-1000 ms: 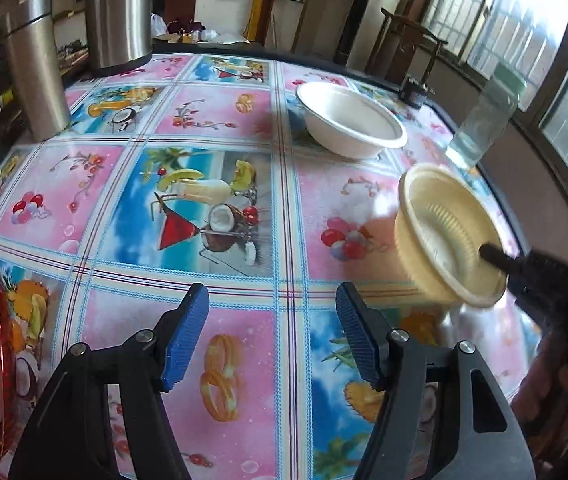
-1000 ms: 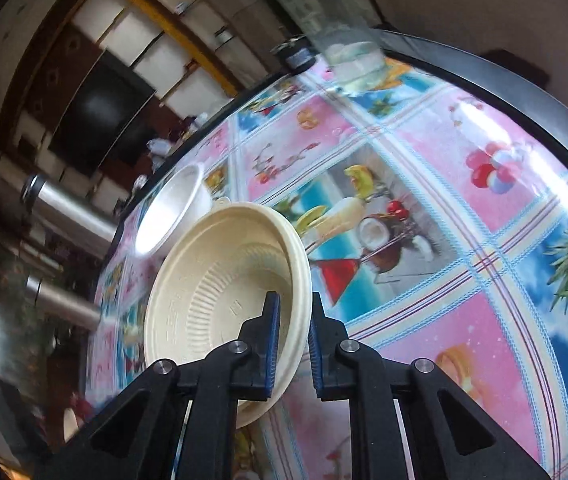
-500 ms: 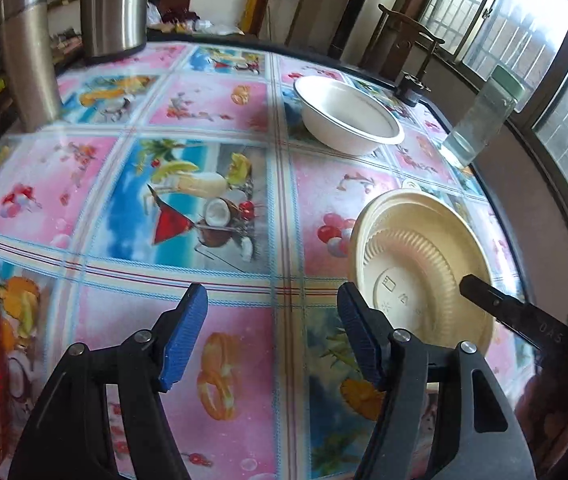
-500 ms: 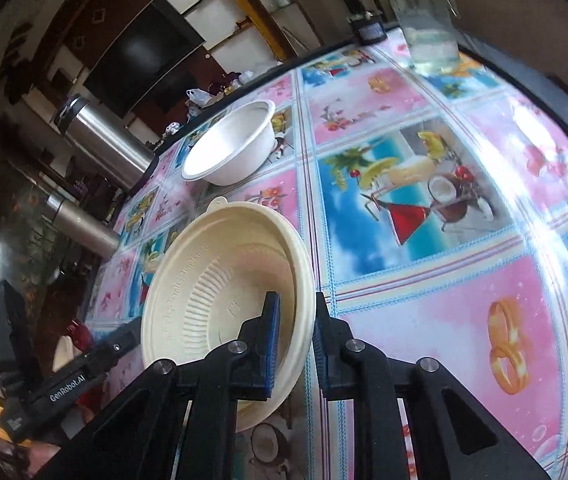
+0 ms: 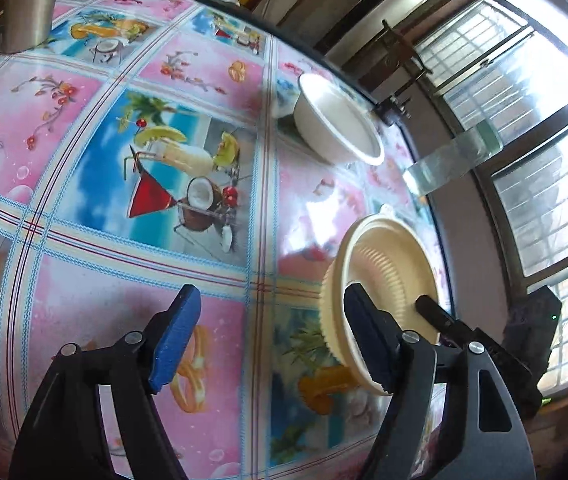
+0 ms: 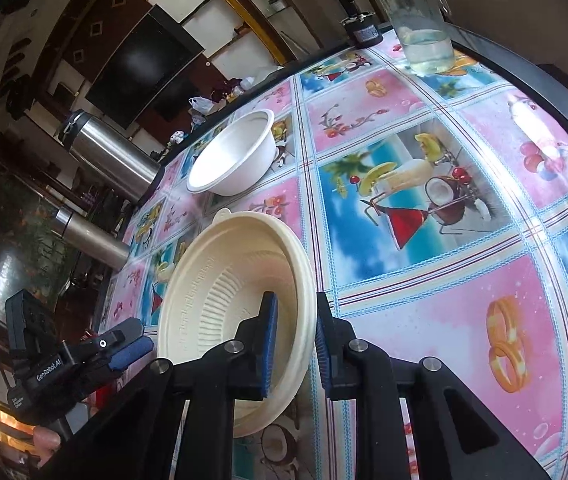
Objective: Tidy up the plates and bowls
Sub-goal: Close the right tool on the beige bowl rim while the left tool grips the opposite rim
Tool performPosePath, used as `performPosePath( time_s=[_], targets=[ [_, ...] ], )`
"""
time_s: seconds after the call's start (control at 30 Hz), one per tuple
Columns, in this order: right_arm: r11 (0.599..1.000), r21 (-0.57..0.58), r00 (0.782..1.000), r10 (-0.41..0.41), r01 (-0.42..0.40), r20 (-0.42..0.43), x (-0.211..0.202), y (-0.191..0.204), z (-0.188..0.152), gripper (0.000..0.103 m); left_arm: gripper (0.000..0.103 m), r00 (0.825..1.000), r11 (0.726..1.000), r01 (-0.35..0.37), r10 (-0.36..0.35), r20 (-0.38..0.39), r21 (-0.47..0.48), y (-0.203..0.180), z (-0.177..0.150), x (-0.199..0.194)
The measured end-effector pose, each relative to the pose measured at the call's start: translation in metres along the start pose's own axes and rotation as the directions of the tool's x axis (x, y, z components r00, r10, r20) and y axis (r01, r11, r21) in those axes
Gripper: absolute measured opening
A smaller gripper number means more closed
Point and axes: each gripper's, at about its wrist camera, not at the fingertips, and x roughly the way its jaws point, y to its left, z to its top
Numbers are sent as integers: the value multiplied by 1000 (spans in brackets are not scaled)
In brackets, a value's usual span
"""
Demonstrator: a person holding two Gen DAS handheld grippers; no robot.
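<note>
A cream ribbed bowl [image 6: 219, 300] hangs tilted above the patterned tablecloth, with my right gripper [image 6: 296, 344] shut on its near rim, one finger inside and one outside. In the left wrist view the same cream bowl [image 5: 388, 280] stands on edge at the right, its rim just behind my right-hand fingertip [image 5: 364, 340]. My left gripper [image 5: 269, 340] is open with nothing between its fingers. A white bowl [image 5: 336, 124] sits upright farther back on the table; the right wrist view shows this white bowl [image 6: 231, 156] beyond the cream one.
A glass bottle [image 6: 424, 40] holding some clear liquid stands near the table's far edge by the window. Two steel flasks [image 6: 111, 156] [image 6: 87, 236] stand at the left side. The table's dark rim [image 6: 544, 92] curves round on the right.
The cream bowl has tipped back up on edge from a flatter pose. My left gripper has swung right, closer to the bowl's rim, and stays open. The right gripper keeps its hold.
</note>
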Motion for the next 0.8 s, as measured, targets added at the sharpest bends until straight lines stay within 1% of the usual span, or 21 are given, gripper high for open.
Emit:
performPosePath(
  time_s=[0.13, 0.2, 0.27, 0.37, 0.4, 0.43, 0.5, 0.63, 0.7, 0.77, 0.8],
  targets=[
    [1000, -11, 1000, 5, -5, -7, 3, 5, -2, 21, 74, 999, 999, 34, -34, -5, 22, -10, -3, 3],
    [1000, -30, 1000, 4, -5, -16, 6, 9, -4, 21, 74, 998, 997, 48, -47, -30, 53, -19, -7, 10],
    [999, -45, 1000, -3, 2, -19, 7, 12, -5, 21, 74, 998, 996, 35, -31, -48, 86, -27, -11, 14],
    [999, -34, 1000, -1, 0, -25, 7, 10, -4, 21, 74, 999, 994, -18, 22, -34, 107, -29, -14, 17],
    [1000, -23, 1000, 3, -4, -29, 7, 8, -3, 28, 74, 999, 994, -36, 39, -23, 105, -27, -14, 16],
    [1000, -5, 999, 10, -10, -31, 6, 4, -2, 37, 74, 999, 994, -52, 53, -9, 100, -26, -13, 15],
    [1000, 23, 999, 22, -21, -28, 4, 0, -1, 45, 74, 997, 993, -75, 73, 22, 90, -23, -13, 12],
    [999, 37, 999, 28, -27, -19, 1, -3, 0, 46, 73, 995, 990, -90, 86, 42, 110, -26, -14, 12],
    [999, 41, 1000, 26, -25, -15, 0, -3, 0, 46, 67, 995, 987, -90, 83, 56, 131, -30, -17, 10],
    [999, 45, 1000, 29, -28, -11, -2, -3, 0, 46, 51, 994, 983, -93, 84, 68, 158, -35, -19, 10],
    [998, 48, 1000, 30, -29, -8, -2, -3, 0, 46, 46, 994, 982, -96, 85, 71, 164, -36, -19, 11]
  ],
)
